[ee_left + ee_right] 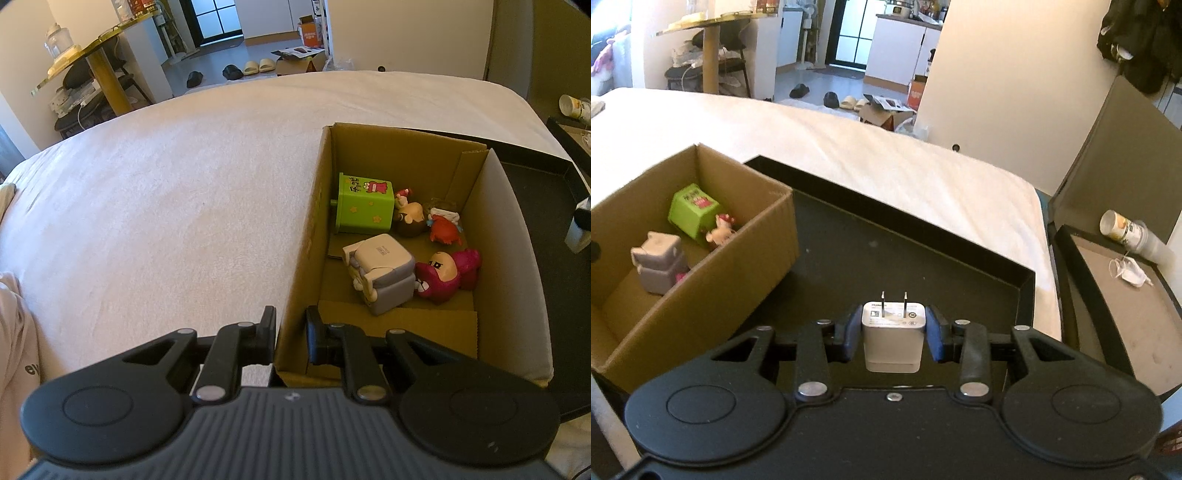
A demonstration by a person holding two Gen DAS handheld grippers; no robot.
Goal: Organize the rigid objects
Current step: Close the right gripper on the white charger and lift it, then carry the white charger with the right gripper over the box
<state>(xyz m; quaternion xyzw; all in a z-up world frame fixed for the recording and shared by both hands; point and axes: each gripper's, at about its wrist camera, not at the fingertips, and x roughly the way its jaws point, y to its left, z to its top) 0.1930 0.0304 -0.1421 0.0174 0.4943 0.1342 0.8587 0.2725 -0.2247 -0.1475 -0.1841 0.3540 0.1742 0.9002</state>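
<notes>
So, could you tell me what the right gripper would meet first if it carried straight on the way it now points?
Probably the black tray. The right gripper, shut on the white charger, points forward and down over the tray's bare floor, with its far wall beyond; depth is hard to judge. The cardboard box lies off to the left.

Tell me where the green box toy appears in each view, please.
Left wrist view: the green box toy lies right of centre, at the far left inside the cardboard box.
Right wrist view: the toy is at the left, inside the same box.
Shared landmark: the grey blocky figure.
</notes>
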